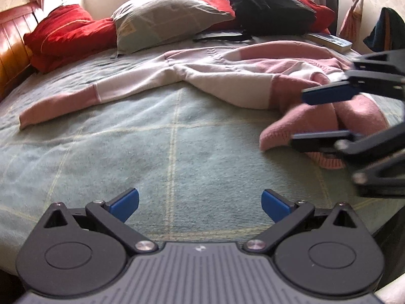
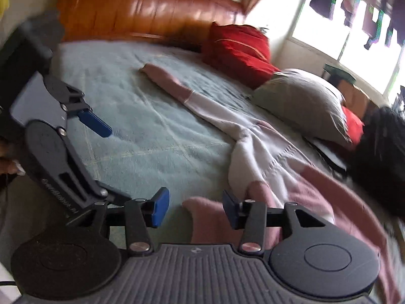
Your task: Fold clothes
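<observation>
Here, a pink and white sweater (image 1: pixel 210 76) lies spread across the bed (image 1: pixel 152 152), on a pale green blanket with thin check lines. One sleeve (image 1: pixel 63 103) stretches flat toward the headboard side; the other, near sleeve (image 1: pixel 303 124) is bunched and doubled over near the bed's edge. Body partly rumpled, not squared.

Left gripper (image 1: pixel 200 202): fingers spread wide, nothing between them, held low over bare blanket short of the garment. Right gripper (image 2: pixel 195 210): fingers parted, straddling the pink cuff end of the near sleeve; no pinch on cloth visible. Motion blur in the right wrist view.

Handling, by judgement: thick fleecy knit, soft, light, limp. It will drape and sag from any hold, and likely drags on the fuzzy blanket rather than slides. Best holds look like the ribbed cuff, the shoulder seam or the hem, where the cloth is doubled and firmer.

Surroundings: grey pillow (image 1: pixel 164 17), red cushions (image 1: pixel 63 33), black backpack (image 1: pixel 265 2), a book (image 1: pixel 329 41) by the far edge.

Writing: raised lettering on the left gripper's link in the right wrist view, too blurred to read. Book cover unreadable.
</observation>
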Demonstrator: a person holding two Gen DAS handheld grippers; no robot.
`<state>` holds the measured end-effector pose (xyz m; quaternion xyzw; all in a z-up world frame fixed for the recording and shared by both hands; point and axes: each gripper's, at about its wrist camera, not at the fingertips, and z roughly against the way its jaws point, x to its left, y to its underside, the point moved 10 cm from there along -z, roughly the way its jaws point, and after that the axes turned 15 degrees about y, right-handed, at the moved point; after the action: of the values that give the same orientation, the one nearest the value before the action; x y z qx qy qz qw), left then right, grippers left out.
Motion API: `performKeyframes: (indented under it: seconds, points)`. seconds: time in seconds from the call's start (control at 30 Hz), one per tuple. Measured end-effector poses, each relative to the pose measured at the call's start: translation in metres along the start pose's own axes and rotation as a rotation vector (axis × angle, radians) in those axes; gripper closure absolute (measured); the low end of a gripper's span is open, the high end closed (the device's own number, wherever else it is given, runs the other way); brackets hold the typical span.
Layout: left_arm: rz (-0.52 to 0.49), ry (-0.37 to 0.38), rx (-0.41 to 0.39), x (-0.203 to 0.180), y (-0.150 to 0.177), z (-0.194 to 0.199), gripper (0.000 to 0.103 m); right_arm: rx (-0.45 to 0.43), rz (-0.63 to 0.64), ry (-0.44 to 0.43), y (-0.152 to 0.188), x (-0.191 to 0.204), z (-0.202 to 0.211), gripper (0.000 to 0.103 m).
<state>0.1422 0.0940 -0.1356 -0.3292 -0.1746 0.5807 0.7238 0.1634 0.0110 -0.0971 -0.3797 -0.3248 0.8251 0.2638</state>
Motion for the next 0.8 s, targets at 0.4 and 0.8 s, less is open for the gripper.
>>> performKeyframes:
  seconds: [0.4, 0.8]
  points:
    - [-0.025, 0.063, -0.006, -0.009, -0.005, -0.011, 0.001, 0.099, 0.078, 0.089, 0.025, -0.014, -0.01, 0.082]
    - [-0.097, 0.145, 0.018, -0.033, -0.017, -0.047, 0.001, 0.031, -0.294, -0.172, 0.011, -0.047, 0.047, 0.071]
